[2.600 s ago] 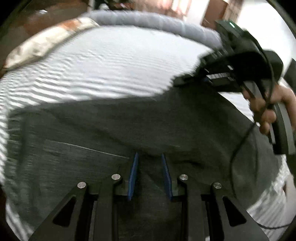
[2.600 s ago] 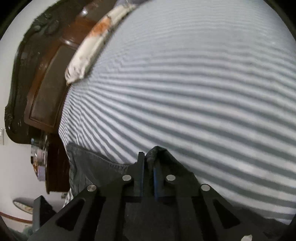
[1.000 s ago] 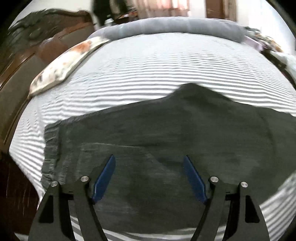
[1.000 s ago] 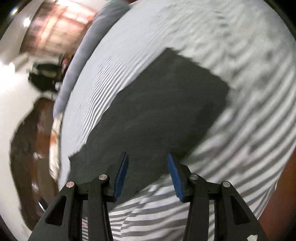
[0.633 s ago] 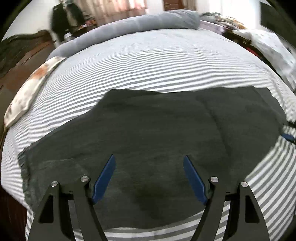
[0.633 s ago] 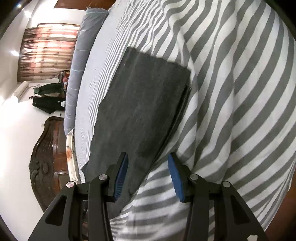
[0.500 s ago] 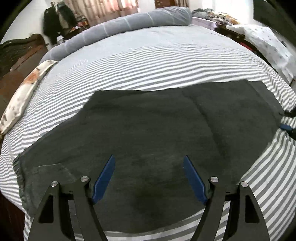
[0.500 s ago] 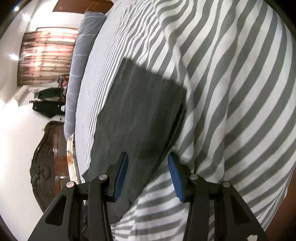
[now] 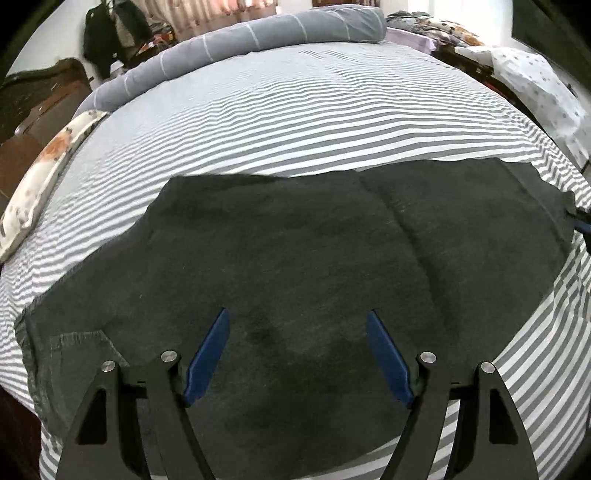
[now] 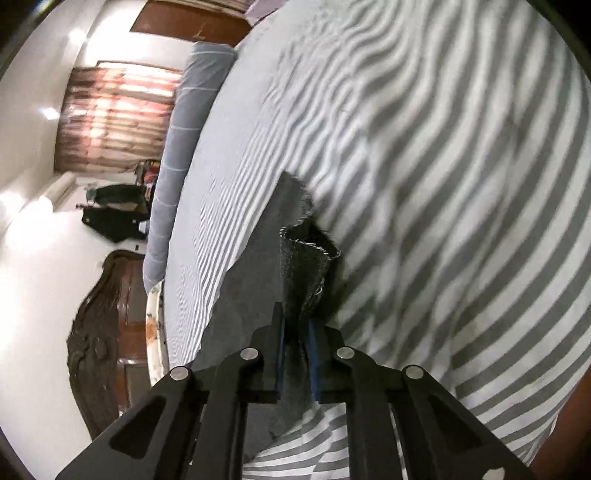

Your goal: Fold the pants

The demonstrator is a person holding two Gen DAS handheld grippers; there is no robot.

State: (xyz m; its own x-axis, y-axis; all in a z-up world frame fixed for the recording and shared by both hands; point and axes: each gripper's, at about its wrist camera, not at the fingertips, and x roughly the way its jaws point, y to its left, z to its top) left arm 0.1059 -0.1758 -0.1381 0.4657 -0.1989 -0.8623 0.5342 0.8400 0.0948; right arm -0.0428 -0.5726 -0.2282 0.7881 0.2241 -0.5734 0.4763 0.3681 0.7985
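Dark grey pants (image 9: pixel 295 266) lie folded lengthwise across the striped bed, waist with a back pocket at the left, leg ends at the right. My left gripper (image 9: pixel 297 350) is open and empty, hovering over the middle of the pants. My right gripper (image 10: pixel 295 328) is shut on the hem end of the pants (image 10: pixel 306 266), lifting a bunched piece off the sheet. The right gripper's blue tip also shows at the right edge of the left wrist view (image 9: pixel 583 227).
The grey-and-white striped bedsheet (image 9: pixel 295 110) surrounds the pants. A grey bolster (image 9: pixel 258 29) lies along the far edge. A floral pillow (image 9: pixel 40 173) sits at the left by the dark wooden headboard (image 10: pixel 96 325). A spotted white cloth (image 9: pixel 535 81) lies at the far right.
My right gripper has closed on the leg hem and raised it off the sheet. My left gripper stays open and has shifted slightly along the pants.
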